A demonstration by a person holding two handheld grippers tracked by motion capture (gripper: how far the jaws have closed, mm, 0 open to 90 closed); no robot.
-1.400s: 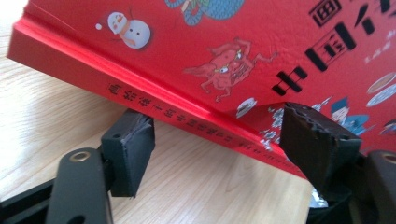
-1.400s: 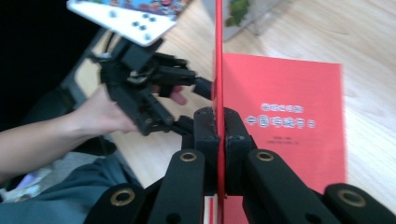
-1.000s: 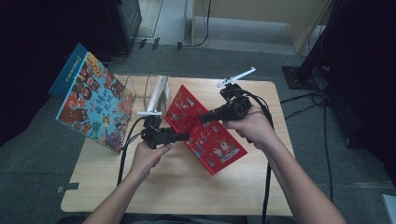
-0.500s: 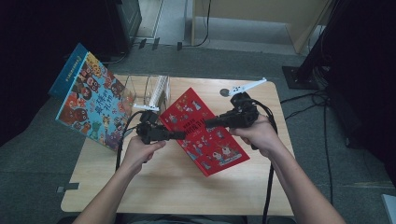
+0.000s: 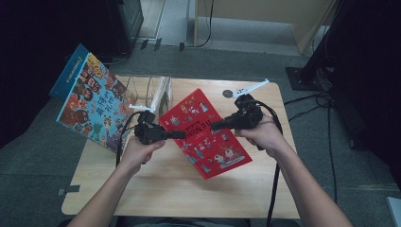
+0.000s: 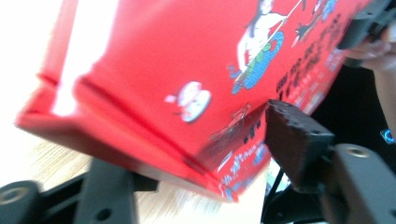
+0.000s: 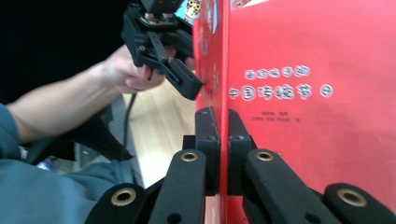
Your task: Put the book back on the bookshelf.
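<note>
High view showed your left gripper [image 5: 178,135] closing, probably not yet pinching, on the red book [image 5: 204,134] (right gripper [image 5: 213,126] clamped its cover) above the table's [image 5: 156,189] middle.

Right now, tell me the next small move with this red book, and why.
Probably finish closing the left claw on the red book. Its jaws have just been closing around the edge without pinching it yet, while the right claw alone clamps the book above the table.

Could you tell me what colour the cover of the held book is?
Red, with small cartoon figures; the book shows best in the high view.
</note>
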